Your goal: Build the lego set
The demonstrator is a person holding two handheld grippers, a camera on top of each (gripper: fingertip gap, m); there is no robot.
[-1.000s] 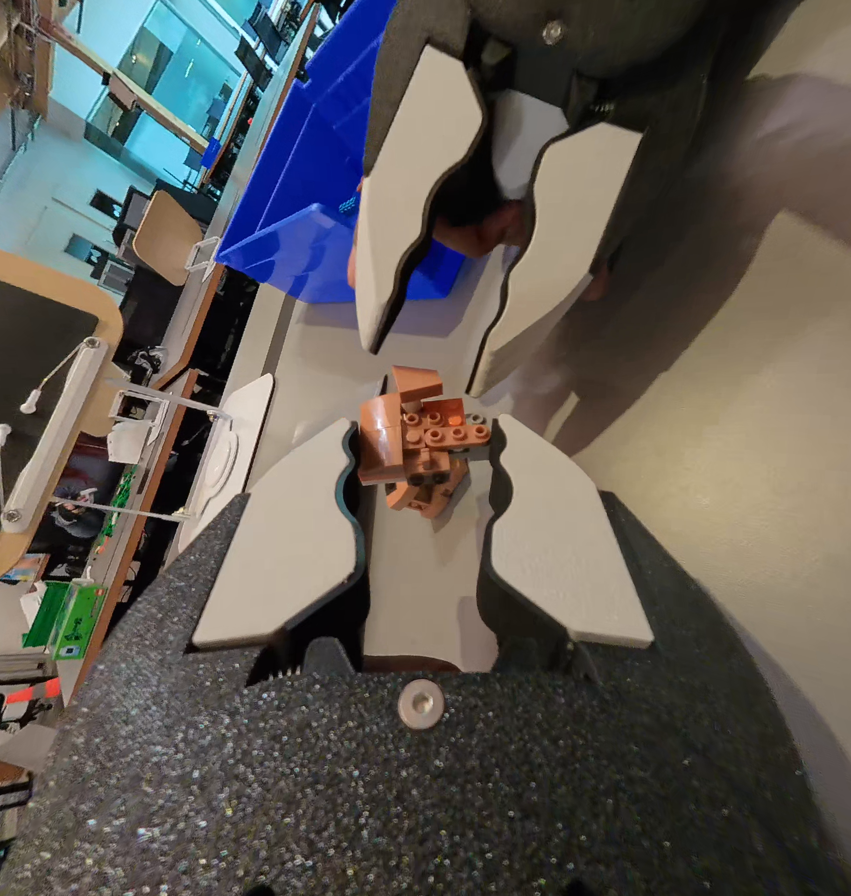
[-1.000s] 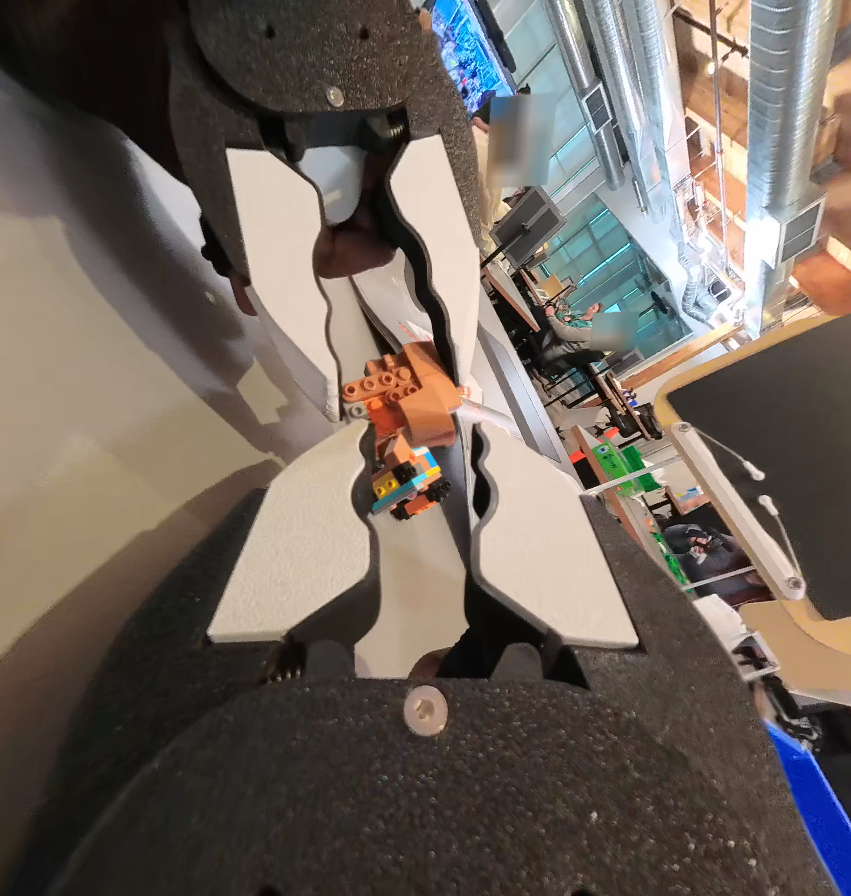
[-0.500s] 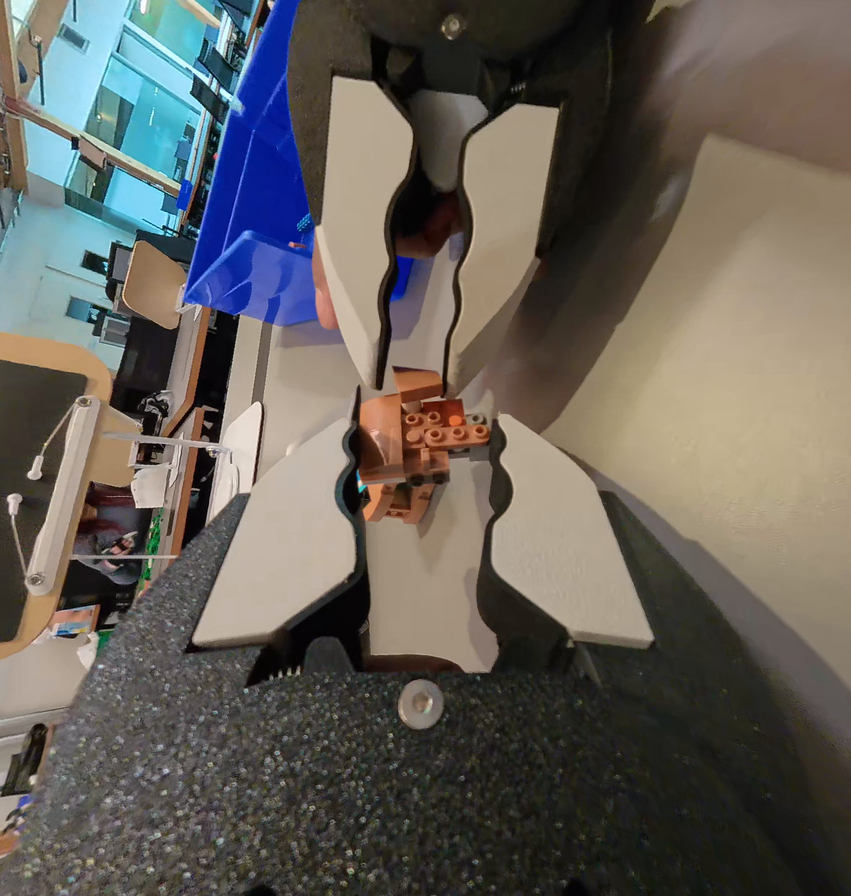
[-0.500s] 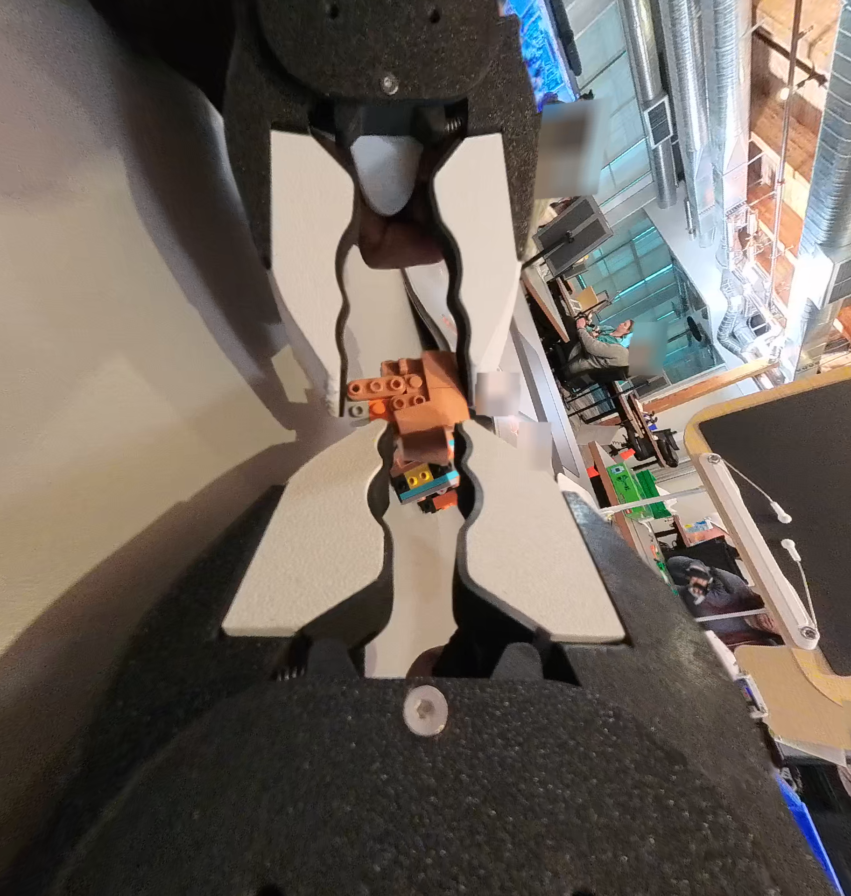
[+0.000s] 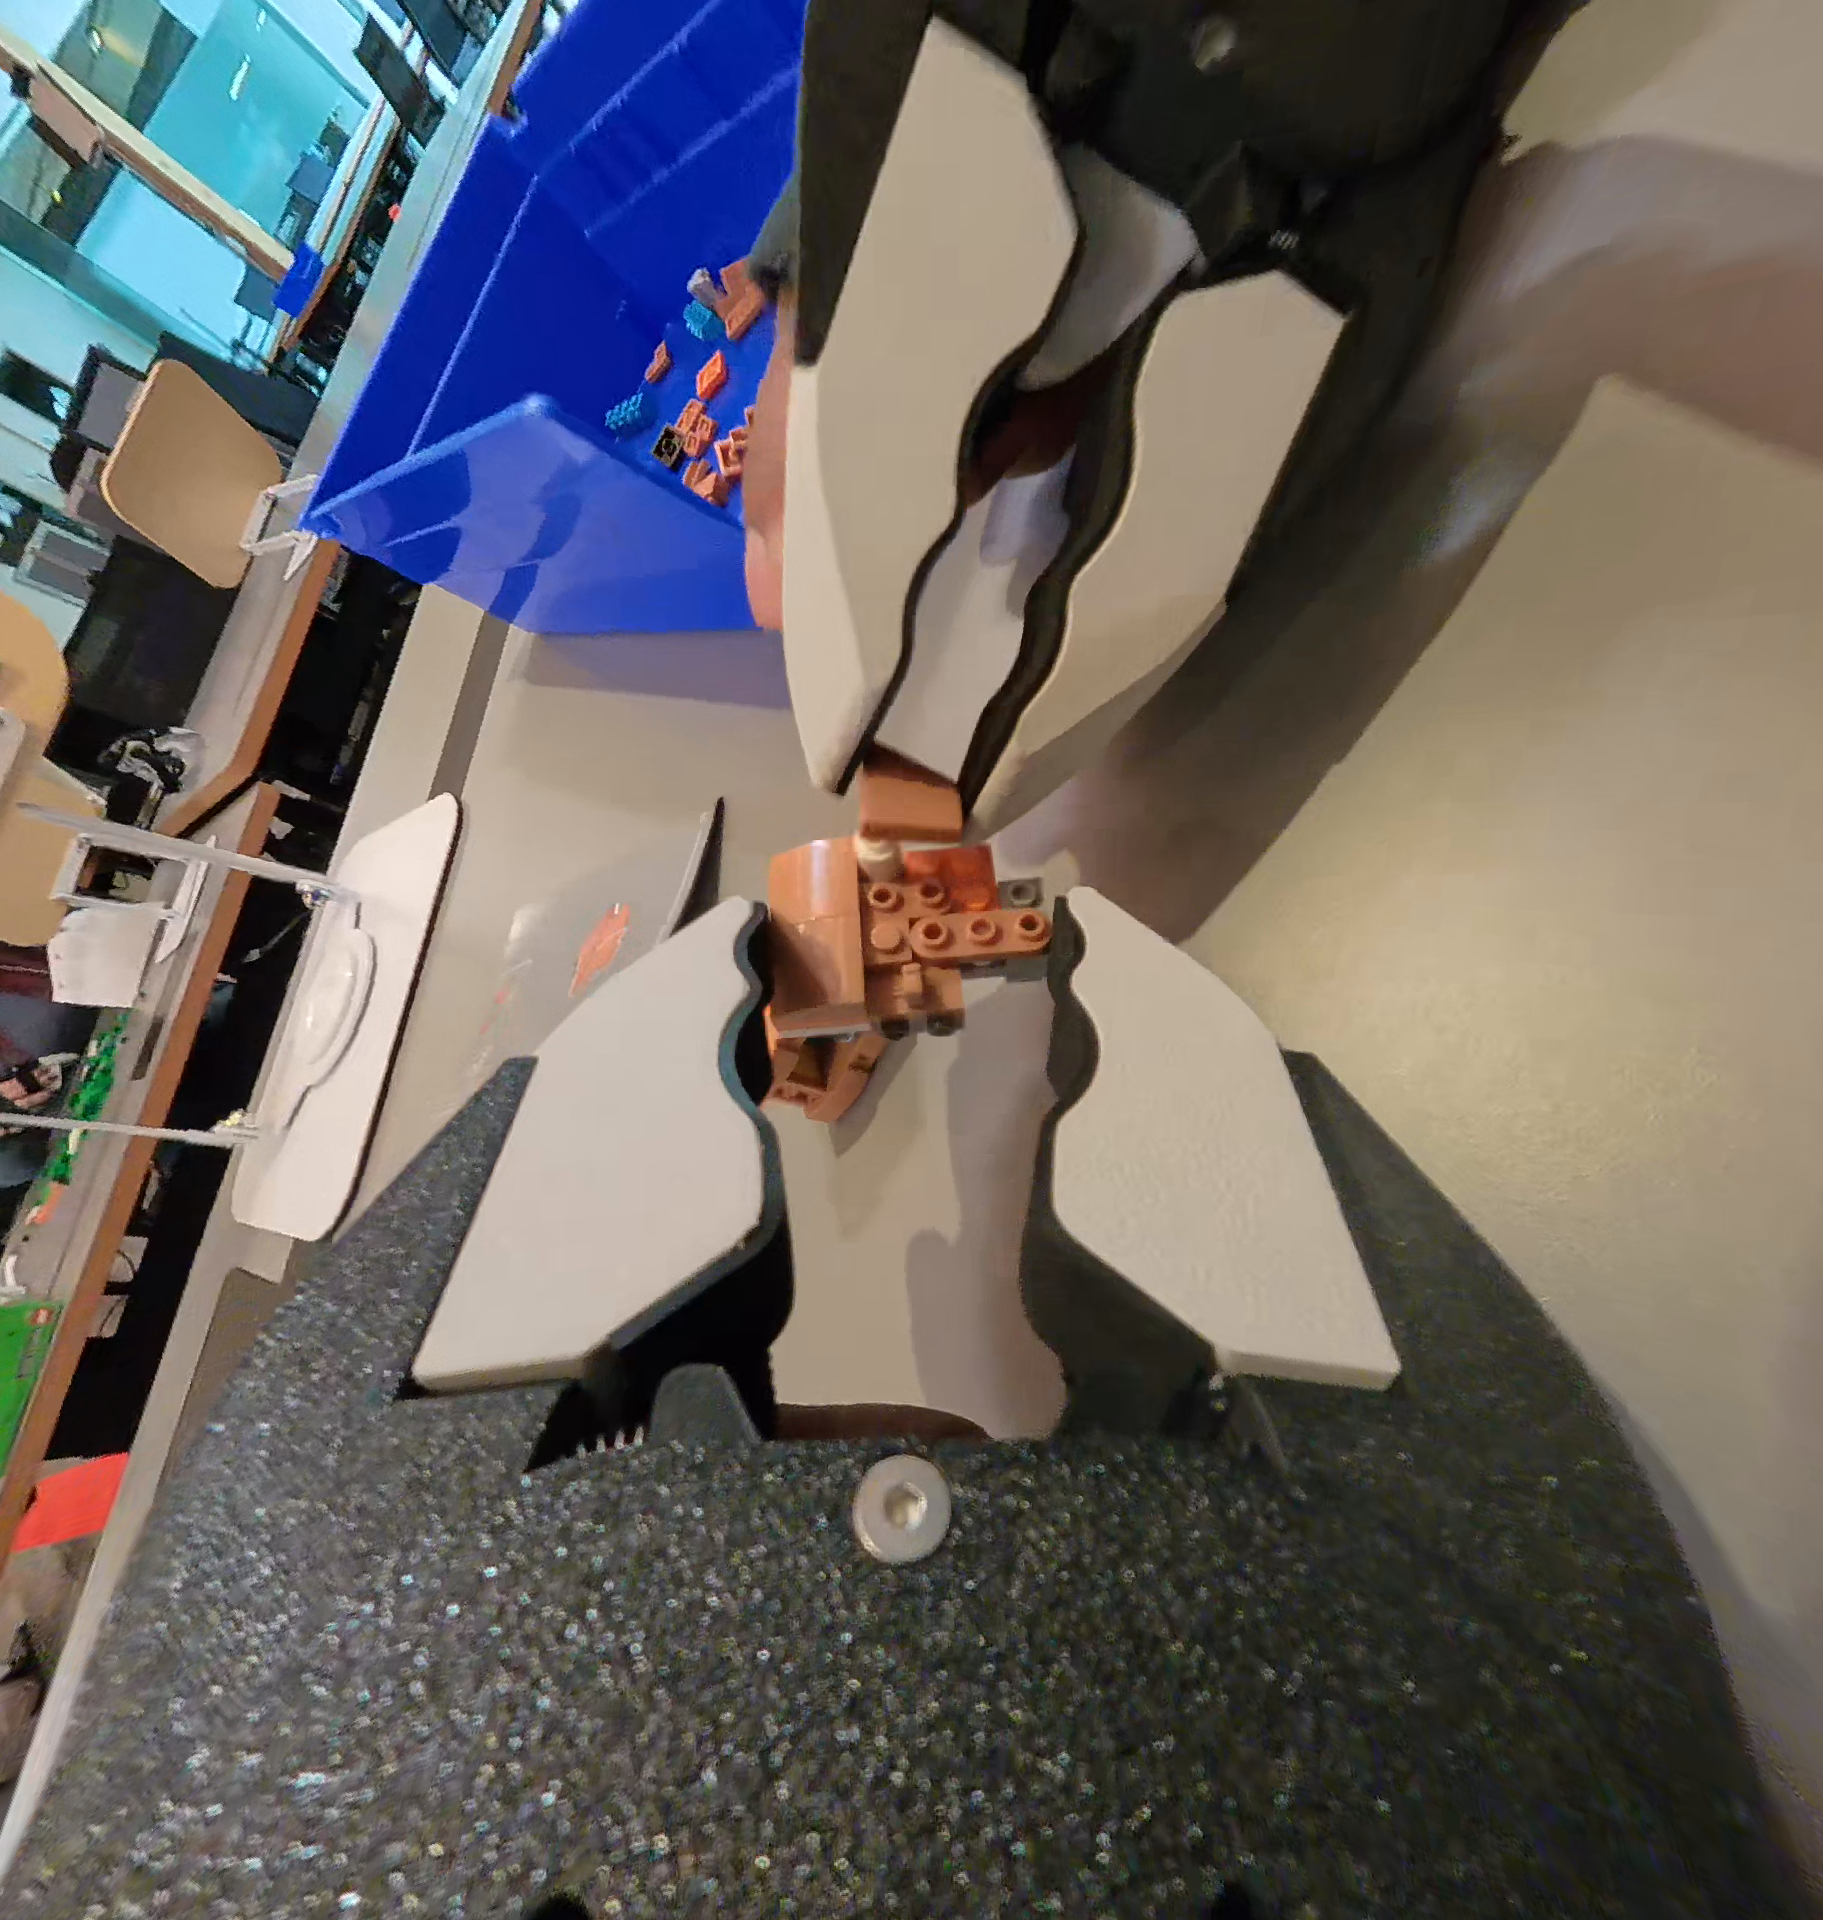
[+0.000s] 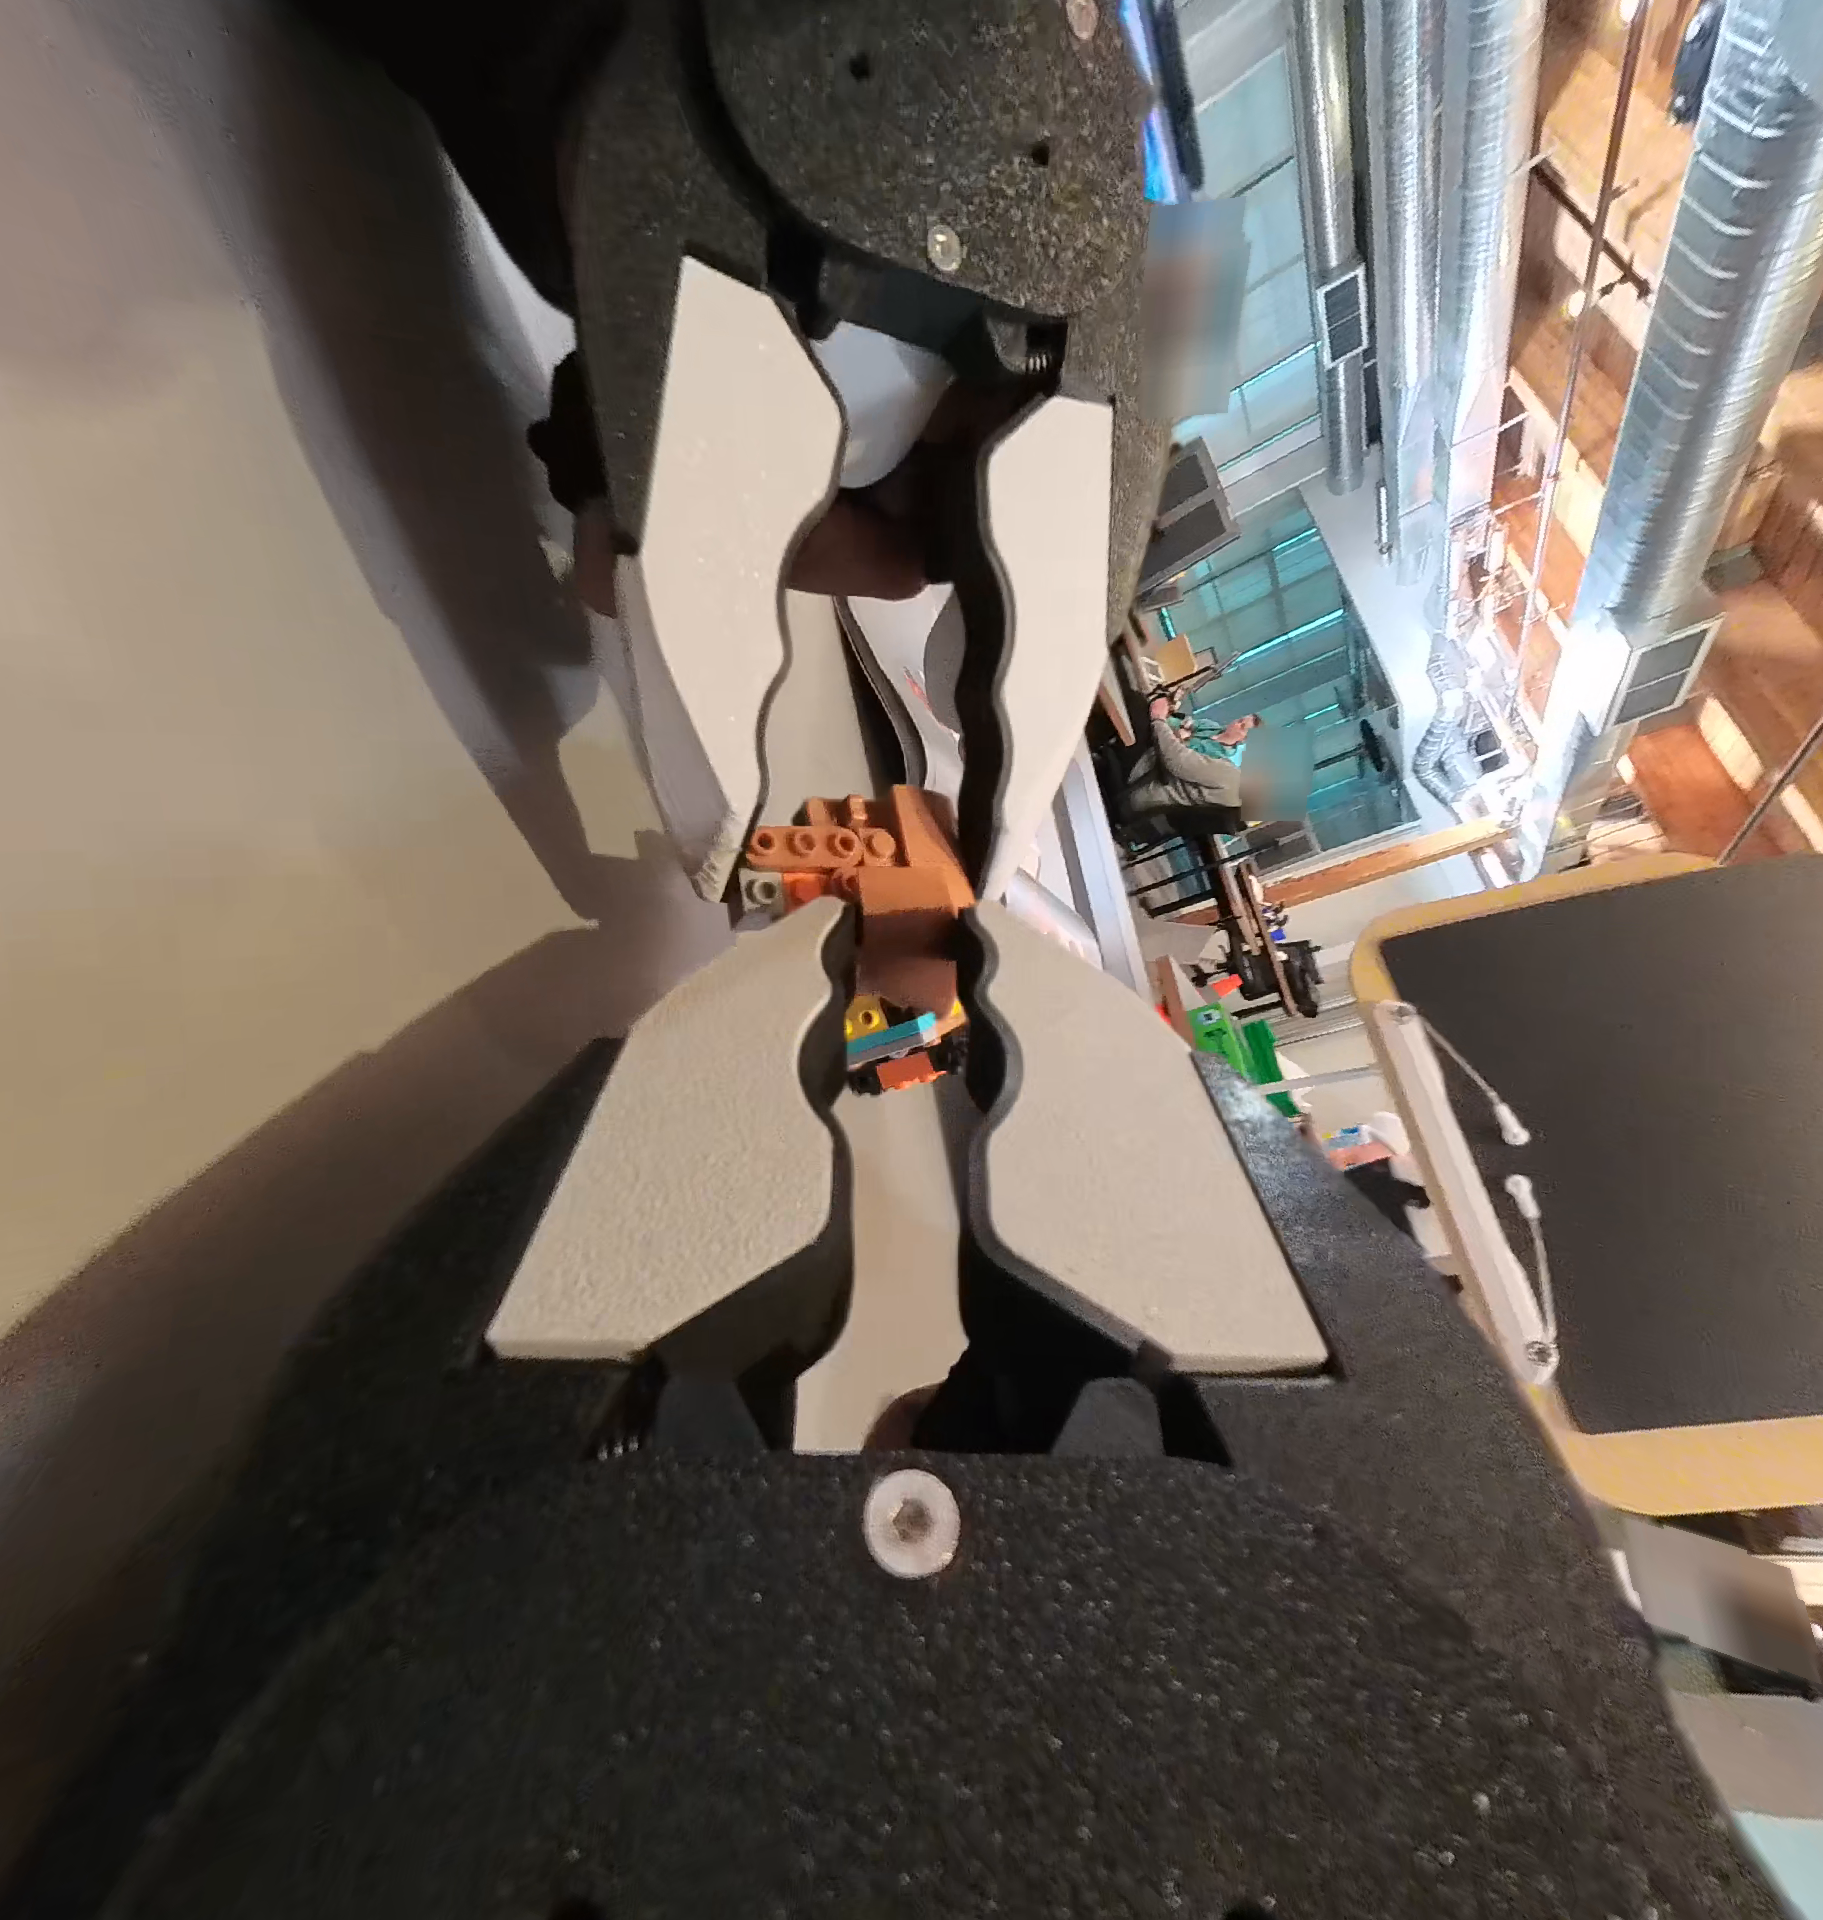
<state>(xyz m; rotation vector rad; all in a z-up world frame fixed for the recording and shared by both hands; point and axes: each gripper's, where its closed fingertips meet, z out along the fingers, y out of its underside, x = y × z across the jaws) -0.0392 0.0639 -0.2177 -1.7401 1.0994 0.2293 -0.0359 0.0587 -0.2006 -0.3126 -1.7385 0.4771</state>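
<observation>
Left wrist view: the left claw spans the brown lego model above the bench, steadying it while the right claw pinches a brown piece at its top.

Right wrist view: the right claw is narrow, clamped on that end for pressing.

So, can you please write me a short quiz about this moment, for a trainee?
1. True or false: the blue bin is empty.
2. What does the right gripper pinch at its fingertips? A) a brown brick B) a yellow wheel C) nothing
3. Fill in: the brown lego model sits between the fingers of the ____ gripper.

Key: 1 false, loose bricks lie in it. 2 A. 3 left gripper.
</observation>
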